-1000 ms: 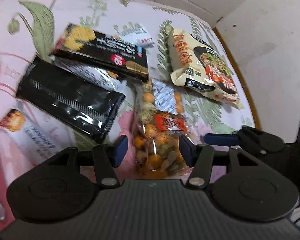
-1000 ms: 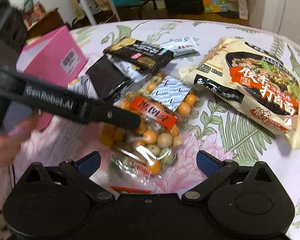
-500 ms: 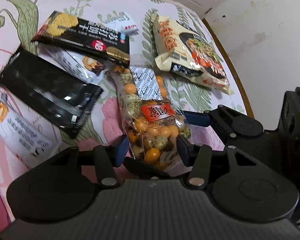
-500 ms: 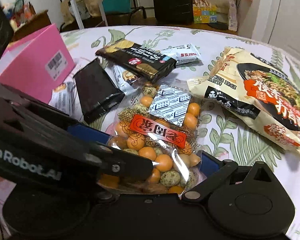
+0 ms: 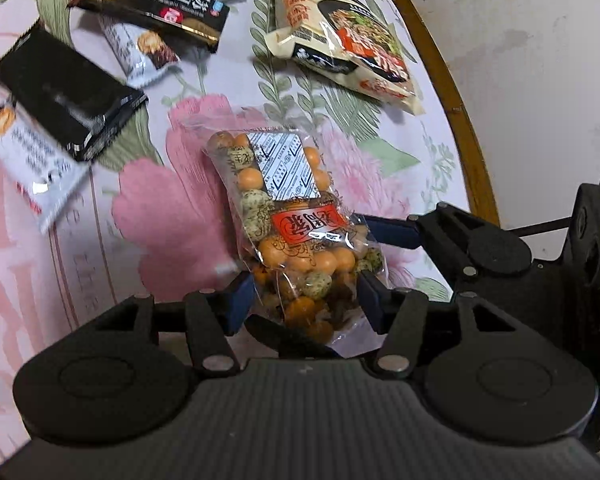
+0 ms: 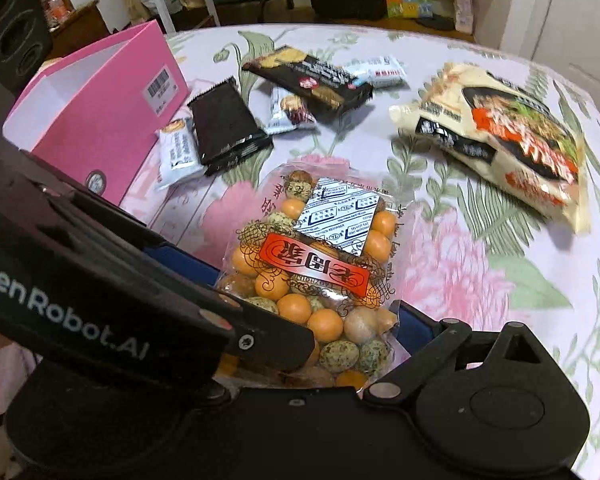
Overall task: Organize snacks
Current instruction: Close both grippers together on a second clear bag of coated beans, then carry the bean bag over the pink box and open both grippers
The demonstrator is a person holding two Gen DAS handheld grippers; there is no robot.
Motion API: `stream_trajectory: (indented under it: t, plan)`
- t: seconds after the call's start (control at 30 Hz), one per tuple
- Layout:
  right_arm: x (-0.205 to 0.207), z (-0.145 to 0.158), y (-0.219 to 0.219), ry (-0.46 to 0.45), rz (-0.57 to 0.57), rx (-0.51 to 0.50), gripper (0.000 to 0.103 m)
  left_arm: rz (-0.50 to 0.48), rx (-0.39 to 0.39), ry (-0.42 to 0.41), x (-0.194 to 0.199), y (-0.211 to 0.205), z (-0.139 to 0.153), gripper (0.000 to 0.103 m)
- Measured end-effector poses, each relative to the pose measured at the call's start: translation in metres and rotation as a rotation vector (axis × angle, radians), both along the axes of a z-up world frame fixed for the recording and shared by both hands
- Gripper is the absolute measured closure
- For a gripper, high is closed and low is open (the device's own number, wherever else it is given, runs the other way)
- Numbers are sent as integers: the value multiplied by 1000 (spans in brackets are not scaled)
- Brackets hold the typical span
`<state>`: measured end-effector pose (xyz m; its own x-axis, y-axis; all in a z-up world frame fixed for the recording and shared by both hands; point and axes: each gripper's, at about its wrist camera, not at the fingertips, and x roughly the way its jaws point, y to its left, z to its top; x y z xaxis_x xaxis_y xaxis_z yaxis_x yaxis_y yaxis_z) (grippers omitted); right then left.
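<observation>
L gripper point(image 5: 305, 304) + R gripper point(image 6: 312, 344) both clamped on nut bag point(image 5: 288, 224) | above tabletop point(image 5: 180, 208) mid | noodle pack point(image 5: 340, 40) nr right edge

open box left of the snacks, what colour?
Pink cardboard box, white inside; clearest in the right wrist view.

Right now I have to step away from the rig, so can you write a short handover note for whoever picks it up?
Left gripper and right gripper are both shut on the clear bag of coated nuts, held above the floral tablecloth. Pink box stands open at the left, and no snack shows inside it. Noodle packet, black packet, long black bar and small white packs still lie on the cloth.
</observation>
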<state>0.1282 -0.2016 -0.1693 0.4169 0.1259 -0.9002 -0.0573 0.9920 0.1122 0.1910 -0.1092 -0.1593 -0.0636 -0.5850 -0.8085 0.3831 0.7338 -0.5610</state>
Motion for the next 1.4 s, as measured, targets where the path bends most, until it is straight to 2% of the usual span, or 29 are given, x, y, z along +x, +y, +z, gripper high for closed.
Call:
stream_trajectory:
  t: [0.1,0.17,0.4,0.53,0.7,0.87,1.07,1.2,1.4]
  plan:
    - [-7,6,-2,21,-51,49,4,9,-4,10,-7,3,6,49]
    - [-13,10,2,17,-39,45,4,12,-1,9,-12,3,11,49]
    - [-26,30,13,-21,79,-10,4,43,-21,-11,-32,15,30,49]
    - [-33,52,20,-67,135,-4,4,74,-41,-63,-47,29,56,49]
    - [-41,79,40,-145,261,-48,4,102,-46,-126,-60,48,85,49]
    - [-30,88,63,-222,343,-17,4,174,-1,-193,-63,78,103,49]
    - [-11,109,99,-326,444,18,5,278,8,-244,-58,126,124,49]
    - [3,122,122,-413,532,8,6,341,-22,-236,-47,158,130,49]
    - [38,122,156,-427,637,0,8,447,-44,-207,-30,199,123,49]
